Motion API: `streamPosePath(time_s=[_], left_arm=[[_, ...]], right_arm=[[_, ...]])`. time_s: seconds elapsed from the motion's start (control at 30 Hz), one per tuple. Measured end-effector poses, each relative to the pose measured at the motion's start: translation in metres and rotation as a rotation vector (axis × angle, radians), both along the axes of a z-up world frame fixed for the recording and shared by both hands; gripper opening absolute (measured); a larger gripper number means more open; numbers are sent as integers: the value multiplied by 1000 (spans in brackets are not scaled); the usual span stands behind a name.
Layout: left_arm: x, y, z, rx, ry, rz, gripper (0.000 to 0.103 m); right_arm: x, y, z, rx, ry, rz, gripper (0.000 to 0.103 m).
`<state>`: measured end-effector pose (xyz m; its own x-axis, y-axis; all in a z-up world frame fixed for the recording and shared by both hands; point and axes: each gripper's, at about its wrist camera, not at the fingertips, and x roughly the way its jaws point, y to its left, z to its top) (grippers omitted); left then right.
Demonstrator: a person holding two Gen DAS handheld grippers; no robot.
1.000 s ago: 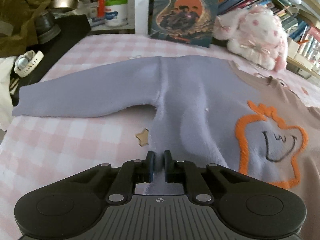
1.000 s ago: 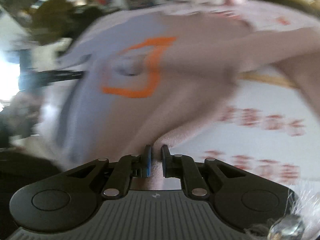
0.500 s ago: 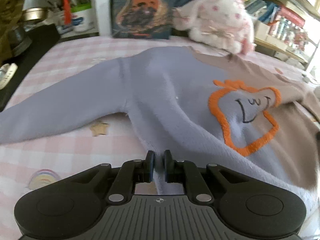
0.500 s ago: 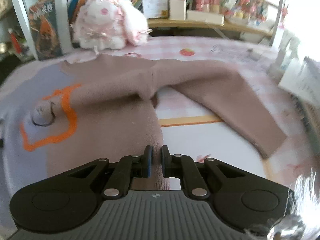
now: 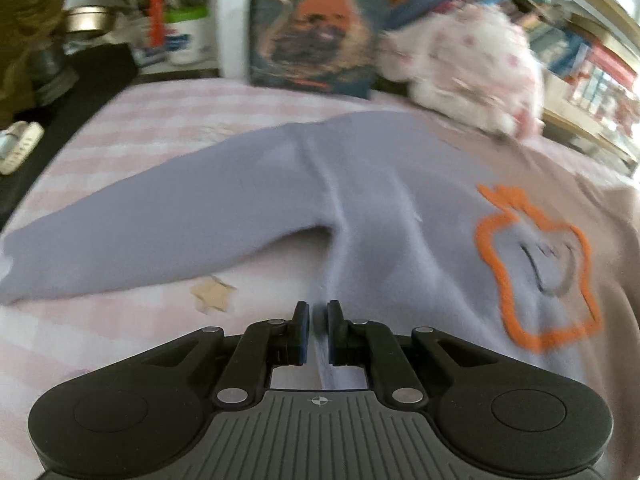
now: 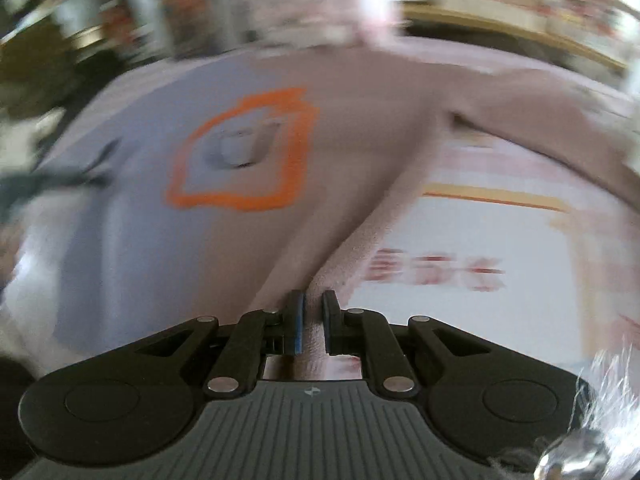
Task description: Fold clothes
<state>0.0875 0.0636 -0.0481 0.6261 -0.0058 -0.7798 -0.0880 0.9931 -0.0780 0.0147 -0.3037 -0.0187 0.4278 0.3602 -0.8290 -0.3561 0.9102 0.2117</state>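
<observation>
Both grippers were clamped tight on the bottom hem of the sweater (image 5: 384,208), the left gripper (image 5: 318,330) pinching the lilac corner and the right gripper (image 6: 312,324) pinching the tan corner, cloth visibly squeezed between the pads on each side. From there the sweater ran straight away from both tools, flat on the pink checked tablecloth (image 5: 132,120), hem nearest, collar far off by the plush toy (image 5: 472,68). Its long line went hem to collar, with the lilac sleeve (image 5: 132,236) stuck out to the left and the tan sleeve (image 6: 552,120) out to the right. Neither hand looked nearer; each had its own corner. I'd guess the hem gets carried toward the collar, and there seemed to be room, though the plush toy and a propped-up book (image 5: 316,28) crowded the far edge.
</observation>
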Motion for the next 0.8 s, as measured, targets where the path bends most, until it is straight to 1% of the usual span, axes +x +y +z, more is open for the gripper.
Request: streamPosePath(time_s=[0.07,0.13,0.2,0.23,0.27,0.3,0.33,0.4,0.47,0.53,0.57,0.67,0.8], left_arm=[[5,11,0,44,-6,28,7],[9,22,0,63,2,70,7],[9,30,0,47,8,98,7],[8,29,1,39,5,88,7],[6,28,2,32,2,76,7],[3,23,3,34,-1,49,7],[0,17,4,37,-4,21,7],[-6,3,5,50,-4,-32,7],[-11,-8,6,37,-2,-65,7],[-15,-19,7,46,-5,-99,8],[-17,-23,6,56,-5,-110,8],[-17,-20,5,56,5,-104,8],[-17,-3,7,29,20,-59,8]], right_arm=[[-3,19,-2,42,24,90,9],[-8,36,-2,66,37,207,9],[-17,52,-2,64,40,328,9],[-20,57,-2,61,37,369,9],[-21,59,-2,58,29,378,9],[-20,59,-3,52,18,364,9],[-17,55,-3,40,5,323,9],[-6,41,-5,7,-23,183,9],[5,26,-6,-30,-49,44,9],[13,7,-5,-78,-70,-93,9],[15,-2,-6,-80,-63,-132,9],[11,-19,-9,-21,1,-143,9],[0,-10,-8,16,36,-62,11]])
